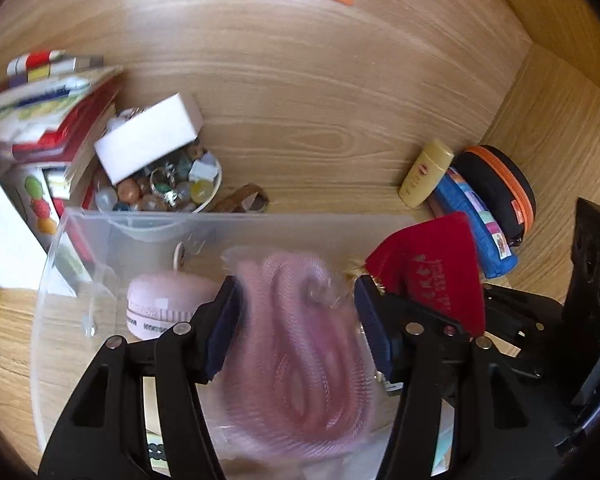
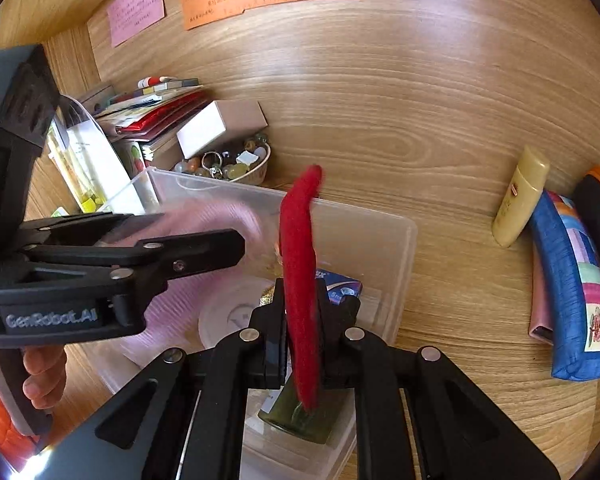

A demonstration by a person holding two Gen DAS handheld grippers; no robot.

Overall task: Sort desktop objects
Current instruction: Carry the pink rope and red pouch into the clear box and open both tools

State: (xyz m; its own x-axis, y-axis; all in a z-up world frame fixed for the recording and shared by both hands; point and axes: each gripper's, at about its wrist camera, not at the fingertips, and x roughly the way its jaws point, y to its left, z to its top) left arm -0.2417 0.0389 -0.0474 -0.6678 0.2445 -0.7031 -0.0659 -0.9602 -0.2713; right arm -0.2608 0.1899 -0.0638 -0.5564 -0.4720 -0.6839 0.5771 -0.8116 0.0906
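Left gripper (image 1: 296, 328) clamps a ribbed pink mesh bundle (image 1: 296, 344) over the clear plastic bin (image 1: 260, 224). Right gripper (image 2: 304, 336) pinches a flat red felt pouch (image 2: 298, 248) above the bin's right edge, fingers together on it.

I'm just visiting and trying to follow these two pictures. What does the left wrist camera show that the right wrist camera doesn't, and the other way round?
Only the left wrist view shows the pink round case in the clear plastic box and the left gripper holding a bagged pink coil.

Only the right wrist view shows the pink note on the wall, a hand and the blue packet in the box.

Both show the red pouch, clamped by the right gripper, plus the bead bowl and yellow bottle.
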